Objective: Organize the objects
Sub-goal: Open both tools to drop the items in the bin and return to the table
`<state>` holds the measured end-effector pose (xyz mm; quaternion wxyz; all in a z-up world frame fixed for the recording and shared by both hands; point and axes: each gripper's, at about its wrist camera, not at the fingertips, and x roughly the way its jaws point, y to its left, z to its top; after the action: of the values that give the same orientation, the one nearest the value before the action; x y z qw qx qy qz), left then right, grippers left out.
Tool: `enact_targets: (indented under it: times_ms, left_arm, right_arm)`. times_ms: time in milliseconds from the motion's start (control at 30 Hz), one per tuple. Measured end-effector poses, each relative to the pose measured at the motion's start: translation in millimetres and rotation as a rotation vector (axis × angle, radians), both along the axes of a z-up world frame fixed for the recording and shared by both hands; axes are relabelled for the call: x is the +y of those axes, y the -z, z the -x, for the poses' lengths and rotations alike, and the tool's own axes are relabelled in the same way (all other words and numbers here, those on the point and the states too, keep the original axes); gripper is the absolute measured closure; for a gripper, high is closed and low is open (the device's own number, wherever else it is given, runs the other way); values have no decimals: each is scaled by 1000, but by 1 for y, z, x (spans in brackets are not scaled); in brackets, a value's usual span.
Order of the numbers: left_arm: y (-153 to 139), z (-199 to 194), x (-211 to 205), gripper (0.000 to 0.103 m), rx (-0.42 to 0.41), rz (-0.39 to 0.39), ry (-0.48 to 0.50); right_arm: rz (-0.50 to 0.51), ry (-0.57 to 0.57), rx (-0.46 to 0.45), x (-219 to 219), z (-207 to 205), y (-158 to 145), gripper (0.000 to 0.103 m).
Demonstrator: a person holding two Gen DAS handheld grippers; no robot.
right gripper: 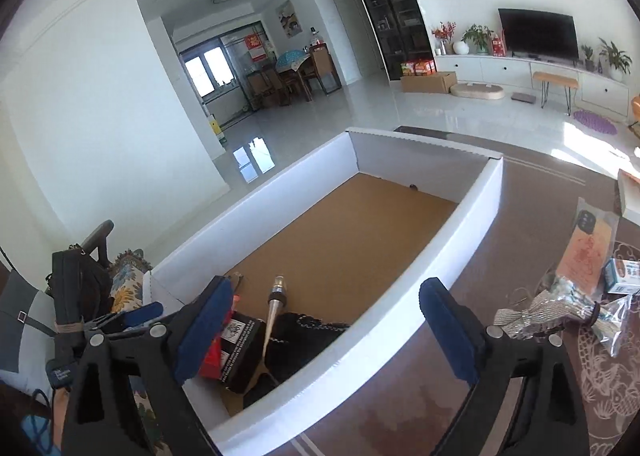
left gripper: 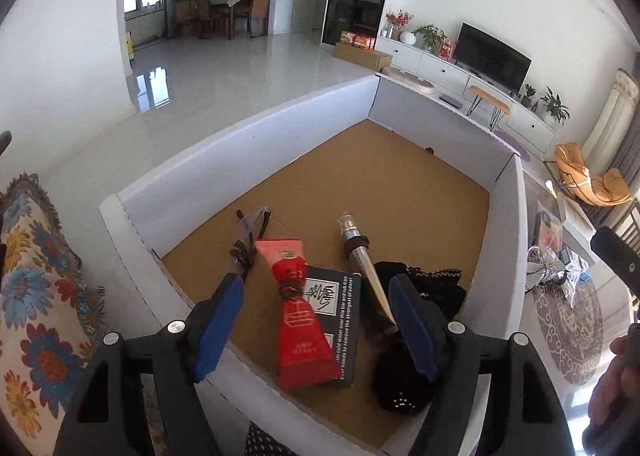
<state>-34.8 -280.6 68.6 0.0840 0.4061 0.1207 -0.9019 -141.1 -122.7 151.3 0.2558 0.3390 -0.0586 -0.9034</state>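
I am holding my left gripper (left gripper: 316, 320) over the near end of the white box (left gripper: 248, 136), its blue jaws standing apart with nothing pressed between them. At lower centre of the left wrist view the red packet (left gripper: 302, 320) is lying on the black card box (left gripper: 344, 320); I judge it light, soft and crinkly, best pinched at its tied waist. Right of it the pourer stopper (left gripper: 356, 252) is pointing its tapered spout toward me: stiff, slick, likely to roll, so I would take it at the dark collar. The black cloth (left gripper: 420, 288) at lower right looks limp; any fold would do. My right gripper (right gripper: 332, 324) is straddling the box's right wall, jaws wide and empty, with the loose wrapped items (right gripper: 576, 296) waiting at far right.
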Motion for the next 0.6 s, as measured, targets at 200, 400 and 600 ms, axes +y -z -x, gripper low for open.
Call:
enact_targets:
  times_ms: [200, 400, 600]
  left_arm:
    - [-23, -31, 108, 19, 85, -82, 232]
    - [4, -41, 236, 1, 53, -53, 503]
    - [73, -16, 310, 1, -86, 15, 555]
  right_arm:
    - [-321, 104, 7, 116, -38, 62, 4]
    - [-411, 279, -99, 243, -80, 111, 4]
    - [-351, 398, -191, 297, -103, 134, 4]
